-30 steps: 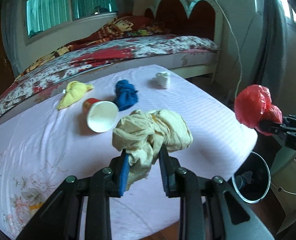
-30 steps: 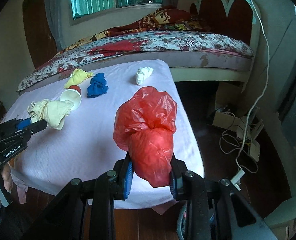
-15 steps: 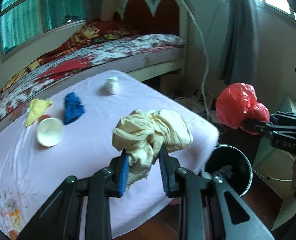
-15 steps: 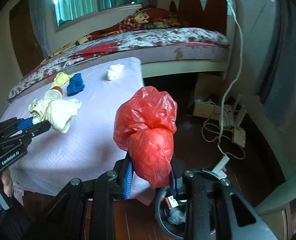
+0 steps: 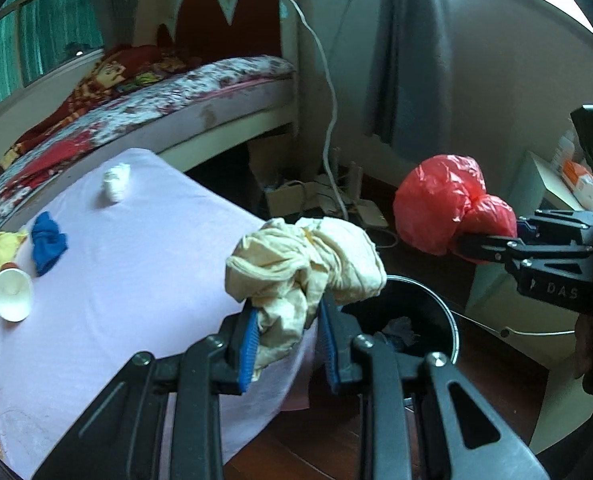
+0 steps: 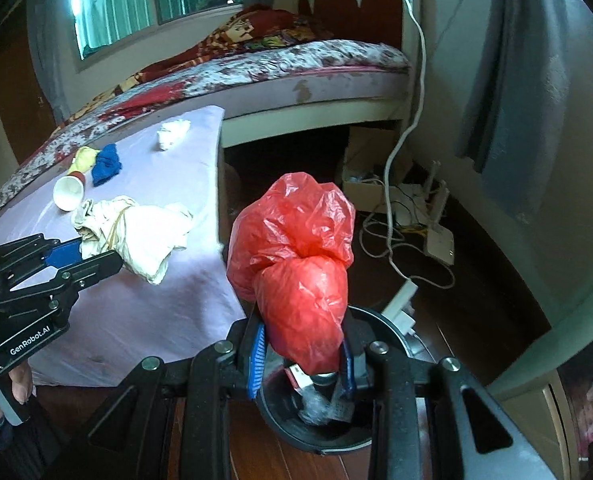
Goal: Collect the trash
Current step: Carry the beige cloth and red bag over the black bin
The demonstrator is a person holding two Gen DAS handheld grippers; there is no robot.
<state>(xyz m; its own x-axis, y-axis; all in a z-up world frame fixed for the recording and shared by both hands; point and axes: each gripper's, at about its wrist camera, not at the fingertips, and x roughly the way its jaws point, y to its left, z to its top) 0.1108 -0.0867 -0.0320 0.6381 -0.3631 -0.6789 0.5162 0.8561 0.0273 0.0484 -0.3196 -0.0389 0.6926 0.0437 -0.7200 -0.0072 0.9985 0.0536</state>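
Right gripper (image 6: 302, 364), clamped on red bag (image 6: 296, 264), sits over bin (image 6: 320, 436) & should release 1st; left gripper (image 5: 284, 344) pinches rag (image 5: 300, 264) nearby.

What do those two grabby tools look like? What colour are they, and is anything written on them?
Both are black, built from flat bars joined by silver bolts. The left tool has bright blue ribbed pads inside its fingers, and so does the right tool. From the side, white letters read "GenRobot.AI" on the left one and "DAS" on the right. A bare hand grips a grey handle. No cables or sleeves show.
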